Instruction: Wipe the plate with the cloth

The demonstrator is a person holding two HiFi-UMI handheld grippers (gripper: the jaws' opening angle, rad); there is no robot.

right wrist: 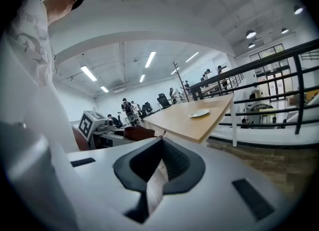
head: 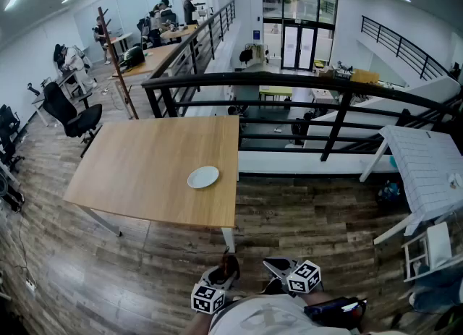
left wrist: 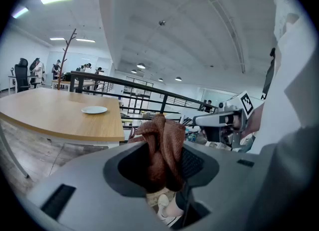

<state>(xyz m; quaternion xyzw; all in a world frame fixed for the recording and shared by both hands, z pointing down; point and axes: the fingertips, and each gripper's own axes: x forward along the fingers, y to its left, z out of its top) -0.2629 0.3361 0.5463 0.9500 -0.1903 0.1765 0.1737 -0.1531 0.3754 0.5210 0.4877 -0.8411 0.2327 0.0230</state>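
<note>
A white plate lies near the right front edge of the wooden table, well ahead of both grippers. My left gripper is held low, close to the body, and is shut on a bunched brown cloth. The cloth sticks up past the left gripper fingertips. My right gripper sits beside it, to the right, holding nothing. In the right gripper view its jaws meet at the tips. The plate shows far off in the left gripper view, and the same plate shows in the right gripper view.
A black railing runs behind the table, beyond an open drop. To the right stands a white slatted table. A black office chair and a coat stand stand at the left. Bare wooden floor lies between me and the table.
</note>
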